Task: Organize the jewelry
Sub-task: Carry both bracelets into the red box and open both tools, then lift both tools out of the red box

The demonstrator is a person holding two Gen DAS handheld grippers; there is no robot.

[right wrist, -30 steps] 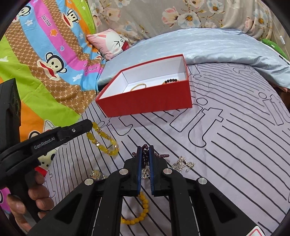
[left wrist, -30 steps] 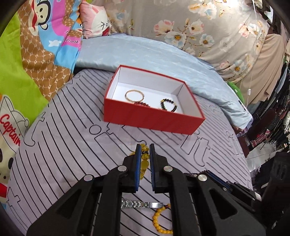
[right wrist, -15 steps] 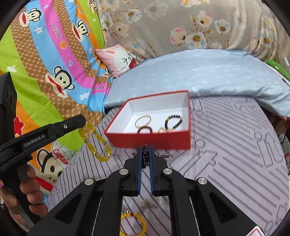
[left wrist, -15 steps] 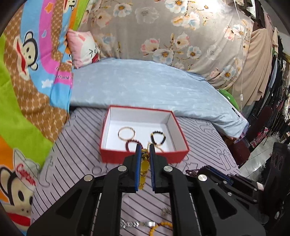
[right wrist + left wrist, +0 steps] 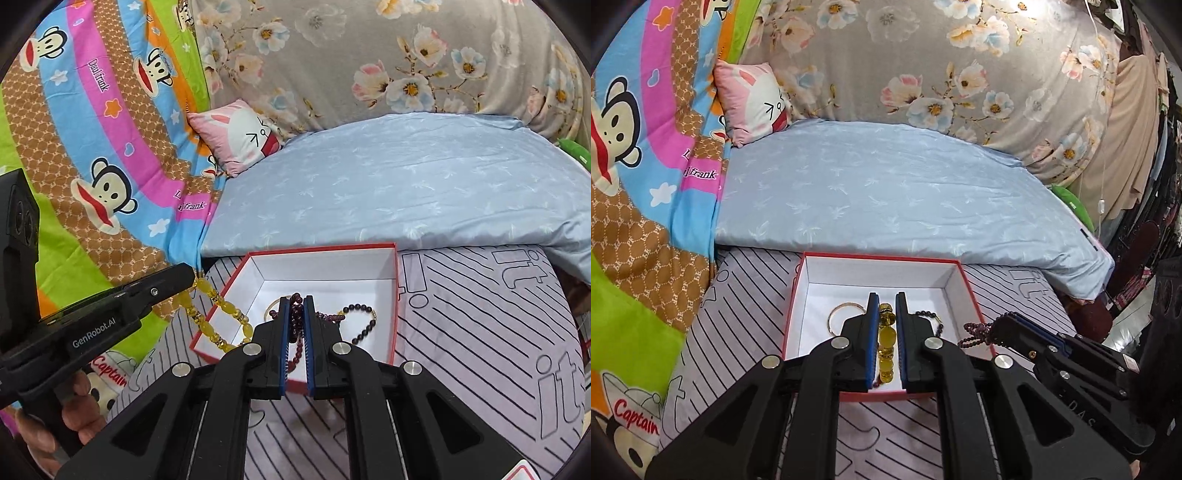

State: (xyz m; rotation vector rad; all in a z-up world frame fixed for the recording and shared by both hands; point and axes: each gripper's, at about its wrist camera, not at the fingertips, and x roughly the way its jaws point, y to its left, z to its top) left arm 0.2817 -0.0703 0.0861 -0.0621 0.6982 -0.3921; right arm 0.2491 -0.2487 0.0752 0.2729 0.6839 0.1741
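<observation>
Left wrist view: a yellow bead bracelet (image 5: 886,339) is pinched in the nearly closed left gripper (image 5: 886,299) above the red box (image 5: 955,275). Right wrist view: a maroon bead strand (image 5: 295,321) is clamped in the right gripper (image 5: 295,301) over the same box, where a gold bangle (image 5: 837,312) and a dark bracelet (image 5: 364,325) lie.

Both hand-held grippers are showing black plastic arms, silver round screws and blue-edged fingers (image 5: 872,343); the left hand-held gripper (image 5: 173,284) is bearing white "GenRobot.AI" lettering.
</observation>
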